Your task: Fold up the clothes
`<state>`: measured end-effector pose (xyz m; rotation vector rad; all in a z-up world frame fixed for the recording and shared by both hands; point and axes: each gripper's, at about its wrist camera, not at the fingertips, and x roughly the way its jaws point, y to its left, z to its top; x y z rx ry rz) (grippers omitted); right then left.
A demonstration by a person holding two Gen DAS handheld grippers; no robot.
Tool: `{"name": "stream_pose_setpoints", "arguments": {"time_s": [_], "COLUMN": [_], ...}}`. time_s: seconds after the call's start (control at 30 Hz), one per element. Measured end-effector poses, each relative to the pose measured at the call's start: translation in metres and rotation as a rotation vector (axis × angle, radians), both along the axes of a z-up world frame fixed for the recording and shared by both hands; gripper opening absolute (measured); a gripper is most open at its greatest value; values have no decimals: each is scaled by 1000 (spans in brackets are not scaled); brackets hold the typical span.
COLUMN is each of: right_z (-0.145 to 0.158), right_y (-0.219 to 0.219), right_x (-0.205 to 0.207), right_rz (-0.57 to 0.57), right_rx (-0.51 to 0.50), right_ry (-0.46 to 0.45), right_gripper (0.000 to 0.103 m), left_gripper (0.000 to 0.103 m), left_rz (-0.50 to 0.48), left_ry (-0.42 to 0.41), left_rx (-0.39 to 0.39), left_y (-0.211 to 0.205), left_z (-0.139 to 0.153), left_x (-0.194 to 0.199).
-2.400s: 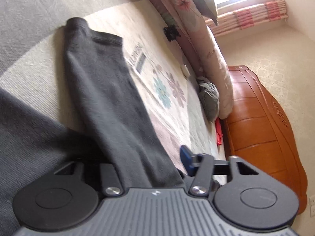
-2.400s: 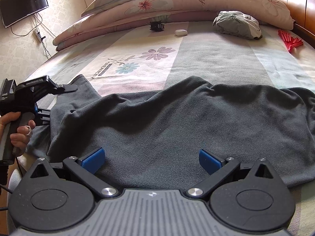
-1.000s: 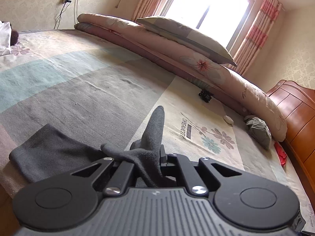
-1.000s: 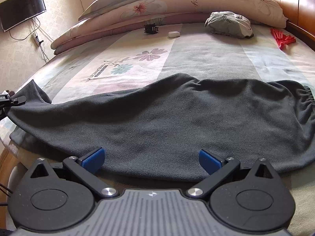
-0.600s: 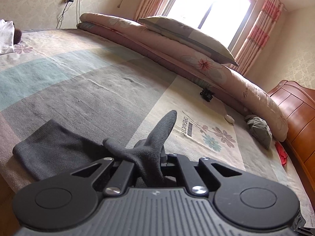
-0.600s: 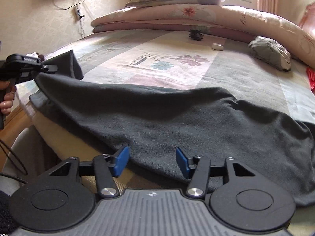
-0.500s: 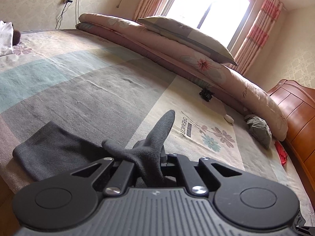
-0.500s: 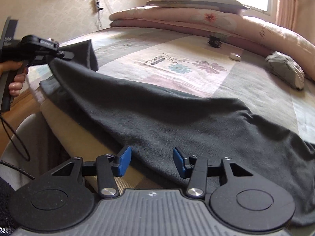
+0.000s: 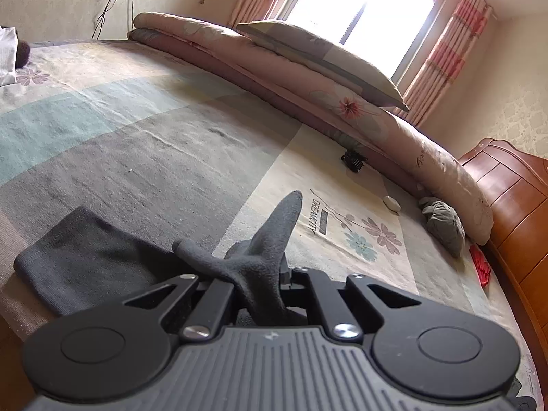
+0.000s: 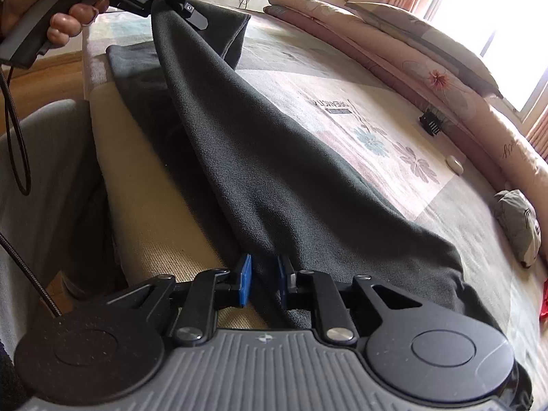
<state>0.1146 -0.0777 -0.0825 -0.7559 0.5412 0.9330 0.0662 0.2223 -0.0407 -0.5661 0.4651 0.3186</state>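
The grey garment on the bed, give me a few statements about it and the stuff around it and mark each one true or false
1. The left gripper is shut on a bunch of the grey garment. True.
2. The right gripper has nothing between its blue pads. False: the garment's near edge runs between them as the jaws close.
3. A black hair clip lies on the bedspread near the rolled quilt. True.
4. The pillow lies on the floor. False: it rests on top of the rolled quilt.
5. The garment is already folded into a neat square. False: it stretches long along the bed's edge between the two grippers.
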Motion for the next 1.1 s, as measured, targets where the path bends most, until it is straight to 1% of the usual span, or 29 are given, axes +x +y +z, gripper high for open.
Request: {"name": "stream_pose_setpoints", "arguments": {"time_s": [0.03,0.1,0.13,0.27,0.37,0.4,0.43,0.47,0.53,0.67,0.73,0.8,0.9,0.97,1.03,1.1], "right_z": [-1,-2,-2,-3,-5,-4,-3,-1,8,20,17,9,6,6,7,7], "right_y": [1,4,5,9,12,13,14,15,12,2,0,1,2,1,0,-1], "right_x": [-2,-5,-6,-10,-9,-8,-6,-5,1,12,16,18,15,14,14,13], "right_rz": [9,24,30,50,52,46,38,27,17,8,8,6,2,-1,-2,0], "right_rx": [-11,-30,-38,-54,-65,-63,-60,-55,-26,30,33,12,7,9,11,7], "right_ry": [-19,-54,-68,-113,-137,-135,-129,-127,-96,-4,46,86,100,110,127,124], "right_gripper": [19,23,24,31,29,24,17,5,5,5,5,6,7,8,9,11], "left_gripper": [3,3,3,3,3,3,3,3,3,3,3,3,3,3,3,4], "left_rz": [-2,-4,-5,-8,-10,-11,-11,-11,-14,-15,-7,5,25,28,19,-4], "left_ry": [-1,-5,-6,-7,-7,-6,-4,-2,2,15,42,91,168,187,188,182], "left_rx": [-3,-6,-7,-17,-13,-10,-5,-1,8,19,-2,-28,-54,-70,-74,-61], "left_y": [0,1,1,4,4,4,4,4,3,1,3,6,12,16,18,18], "left_z": [0,1,2,3,4,5,6,7,8,6,-4,-19,-42,-50,-49,-42], "left_x": [0,0,0,3,4,5,5,5,3,-2,-3,0,3,3,2,2]}}
